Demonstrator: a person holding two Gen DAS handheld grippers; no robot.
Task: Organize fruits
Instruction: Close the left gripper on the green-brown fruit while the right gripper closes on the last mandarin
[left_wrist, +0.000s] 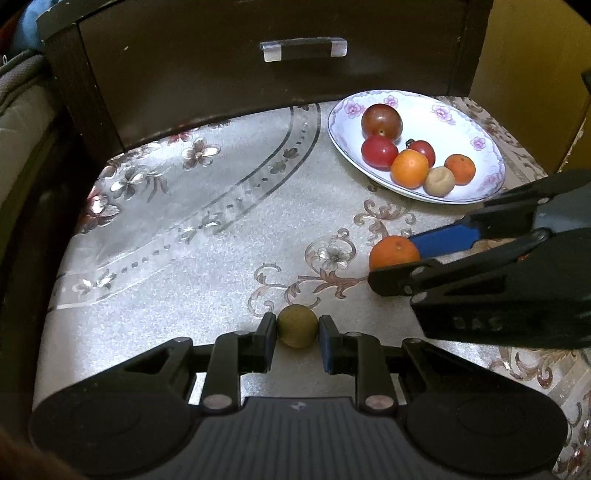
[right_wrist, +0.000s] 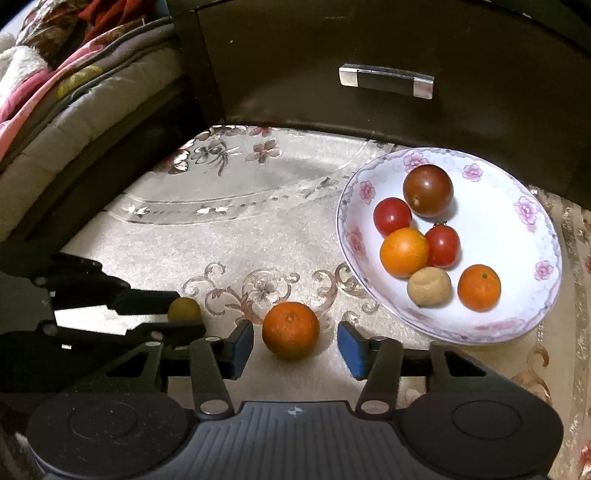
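A small olive-green fruit (left_wrist: 297, 325) lies on the tablecloth between the pads of my left gripper (left_wrist: 297, 334), which touch or nearly touch its sides. It also shows in the right wrist view (right_wrist: 183, 309). An orange (right_wrist: 290, 329) lies on the cloth between the fingers of my right gripper (right_wrist: 295, 341), open with gaps on both sides. The orange (left_wrist: 393, 252) and right gripper (left_wrist: 397, 258) also show in the left wrist view. A white floral plate (right_wrist: 524, 236) holds tomatoes, two oranges and a tan fruit.
A dark wooden drawer front (left_wrist: 258, 74) with a clear handle (left_wrist: 303, 48) stands behind the table. A bed with folded blankets (right_wrist: 55, 85) is at the left. The plate (left_wrist: 476, 122) sits at the table's back right corner.
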